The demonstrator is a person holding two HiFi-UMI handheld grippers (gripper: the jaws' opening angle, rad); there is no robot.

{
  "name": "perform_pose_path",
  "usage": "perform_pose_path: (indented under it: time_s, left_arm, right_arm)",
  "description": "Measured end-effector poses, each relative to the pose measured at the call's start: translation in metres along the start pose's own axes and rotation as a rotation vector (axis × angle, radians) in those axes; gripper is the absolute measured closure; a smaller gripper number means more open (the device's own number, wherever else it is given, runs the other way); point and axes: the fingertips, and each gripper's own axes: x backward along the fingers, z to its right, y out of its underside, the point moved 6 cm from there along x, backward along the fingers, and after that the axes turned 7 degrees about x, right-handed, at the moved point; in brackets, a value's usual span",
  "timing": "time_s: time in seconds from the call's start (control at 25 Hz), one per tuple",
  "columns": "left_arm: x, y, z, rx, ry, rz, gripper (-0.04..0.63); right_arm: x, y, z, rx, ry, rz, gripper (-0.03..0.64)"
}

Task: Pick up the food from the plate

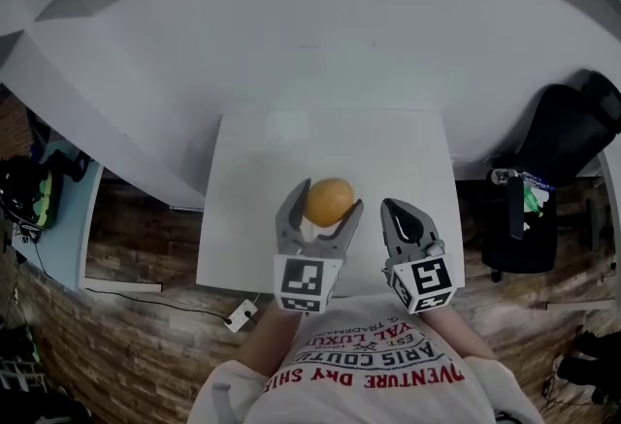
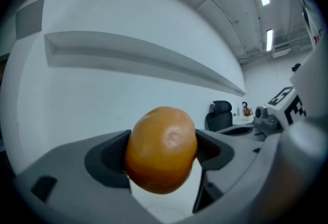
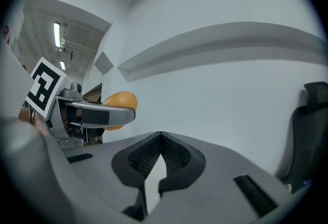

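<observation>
A round orange-brown piece of food (image 1: 329,202) is clamped between the jaws of my left gripper (image 1: 321,206), held up above the white table (image 1: 252,218). In the left gripper view the food (image 2: 161,148) fills the gap, with both pads pressing its sides. To its right, my right gripper (image 1: 408,222) is shut with nothing in it; in the right gripper view its pads (image 3: 162,152) meet at the tips. That view also shows the food (image 3: 119,104) in the left gripper (image 3: 110,111) at the left. No plate is in view.
A black office chair (image 1: 566,136) stands at the right of the table, with a bag and bottle (image 1: 519,199) beside it. A light blue desk (image 1: 58,228) is at the left. A white plug and cable (image 1: 237,316) lie on the wooden floor.
</observation>
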Motion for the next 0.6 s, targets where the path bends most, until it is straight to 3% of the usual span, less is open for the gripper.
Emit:
perform_pose_path:
  time_s: [0.6]
  left_arm:
    - [0.021,0.011,0.006,-0.008,0.011,-0.033,0.219]
  right_arm:
    - [0.016,0.003,-0.017,0.005,0.006,-0.019,0.606]
